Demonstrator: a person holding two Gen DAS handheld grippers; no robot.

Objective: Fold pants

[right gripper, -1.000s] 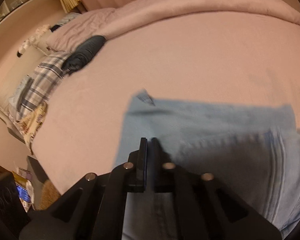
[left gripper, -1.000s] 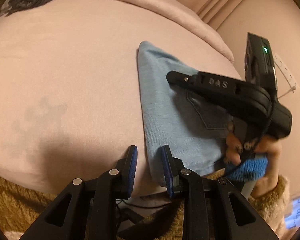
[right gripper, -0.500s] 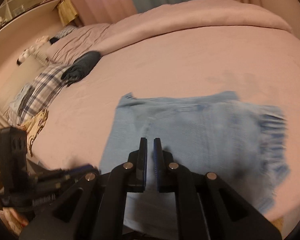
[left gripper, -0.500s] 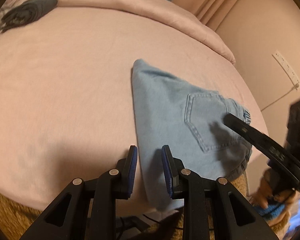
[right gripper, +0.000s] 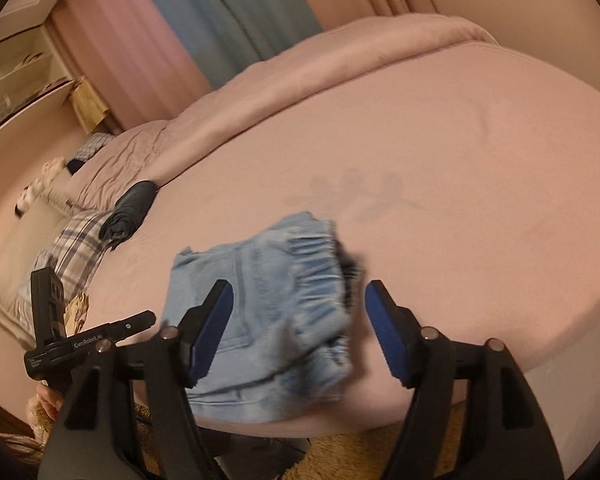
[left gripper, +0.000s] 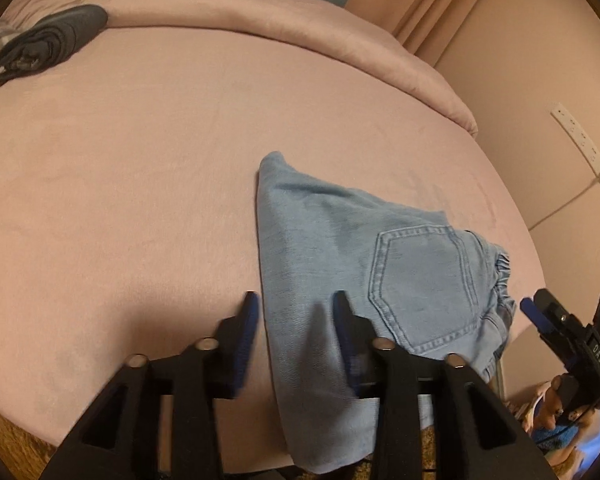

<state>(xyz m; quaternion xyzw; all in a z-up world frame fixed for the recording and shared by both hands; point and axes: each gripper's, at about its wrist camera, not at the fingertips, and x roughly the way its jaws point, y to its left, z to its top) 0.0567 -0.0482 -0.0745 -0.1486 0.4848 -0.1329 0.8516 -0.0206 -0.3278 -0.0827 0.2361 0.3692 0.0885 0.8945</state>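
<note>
Folded pants (left gripper: pixel 340 252) flat on pink bed (left gripper: pixel 140 160). Left gripper (left gripper: pixel 296 320) spread, empty. Right gripper (right gripper: pixel 296 304) spread wide, empty.

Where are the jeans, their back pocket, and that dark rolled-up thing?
jeans (left gripper: pixel 312 232): left wrist view, plain denim.
back pocket (left gripper: pixel 424 284): left wrist view, pocket middle.
dark rolled bundle (left gripper: pixel 56 36): left wrist view, its middle.

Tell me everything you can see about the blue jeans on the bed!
The jeans are light blue denim, folded into a compact bundle. A stitched back pocket faces up, and the gathered elastic waistband is bunched at one end. They lie flat on the pink bed sheet near its front edge, with one corner hanging over. Neither gripper holds them: the left gripper and the right gripper are both open in front of them.
</note>
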